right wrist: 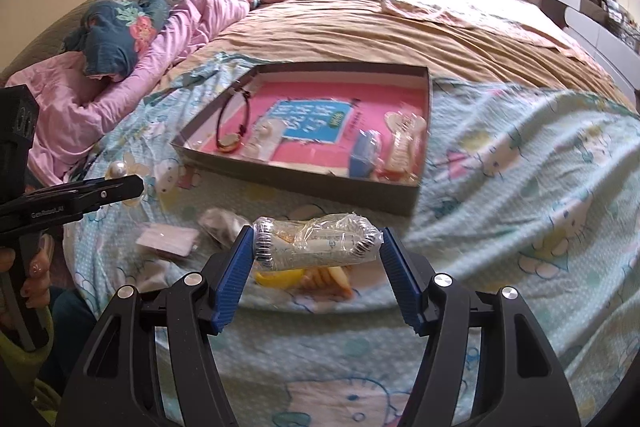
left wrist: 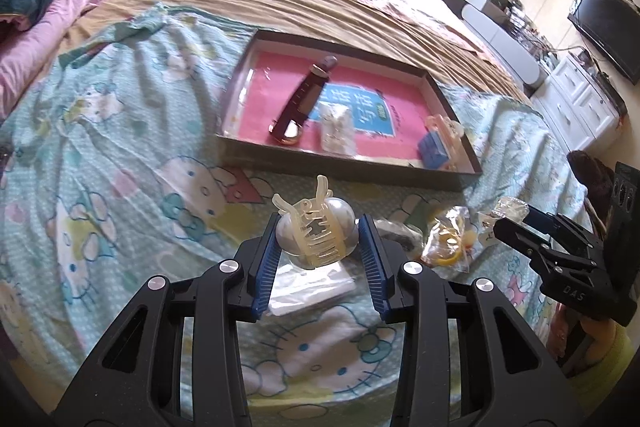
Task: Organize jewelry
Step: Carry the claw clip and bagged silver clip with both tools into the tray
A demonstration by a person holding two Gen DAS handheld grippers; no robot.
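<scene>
Between the blue pads of the left gripper (left wrist: 318,247) sits a pearly, cream-toothed hair claw (left wrist: 316,233), lifted clear of the Hello Kitty bedspread (left wrist: 120,147) and clamped at its rounded sides, while the right gripper (right wrist: 316,247) pinches a plastic-wrapped bracelet (right wrist: 316,241) end to end over the loose packets (right wrist: 304,277) on the bed. Ahead of both lies the open tray box (left wrist: 344,173) with its pink lining, already holding a watch (left wrist: 300,107), a small blue box (left wrist: 434,149) and another clip (left wrist: 446,127). The step in hand looks like carrying each piece over the near wall, so I would keep both grips firm (the wrap looks slippery), clear the rim, and release low onto bare pink lining.
</scene>
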